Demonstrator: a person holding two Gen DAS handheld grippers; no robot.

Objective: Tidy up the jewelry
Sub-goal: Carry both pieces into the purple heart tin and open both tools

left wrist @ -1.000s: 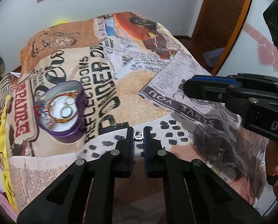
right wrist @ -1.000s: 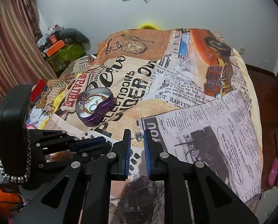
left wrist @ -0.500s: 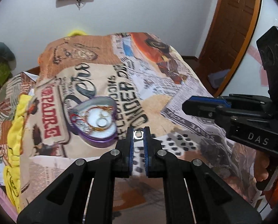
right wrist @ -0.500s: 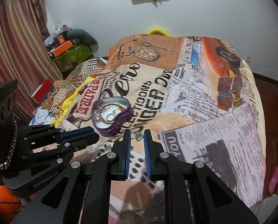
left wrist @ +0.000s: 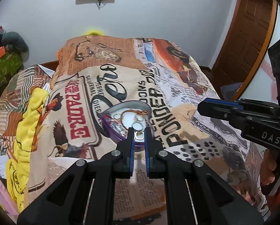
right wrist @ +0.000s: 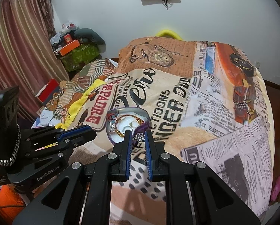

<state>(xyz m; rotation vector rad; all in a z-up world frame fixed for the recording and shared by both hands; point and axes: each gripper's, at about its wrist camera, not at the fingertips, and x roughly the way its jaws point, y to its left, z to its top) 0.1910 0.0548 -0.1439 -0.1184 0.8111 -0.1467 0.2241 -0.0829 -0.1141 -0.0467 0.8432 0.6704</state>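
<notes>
A purple heart-shaped box (left wrist: 109, 125) lies open on the printed bedspread; it also shows in the right wrist view (right wrist: 109, 133). It holds rings and a gold chain. My left gripper (left wrist: 139, 134) is shut on a small silver ring (left wrist: 139, 135) at the box's near rim. My right gripper (right wrist: 138, 136) is shut on a silver earring (right wrist: 139, 136) with a stone, just right of the box. In the left wrist view the earring's hook (left wrist: 187, 113) hangs from the right gripper's tips.
The bedspread (right wrist: 196, 97) covers the bed. A yellow cloth (left wrist: 25, 121) lies at its left edge. Boxes and clutter (right wrist: 72, 46) stand by the curtain at far left. A wooden door (left wrist: 248, 37) is at the right.
Both grippers have moved forward and left toward the heart box, each still holding its piece. The box now sits right at both sets of fingertips.
</notes>
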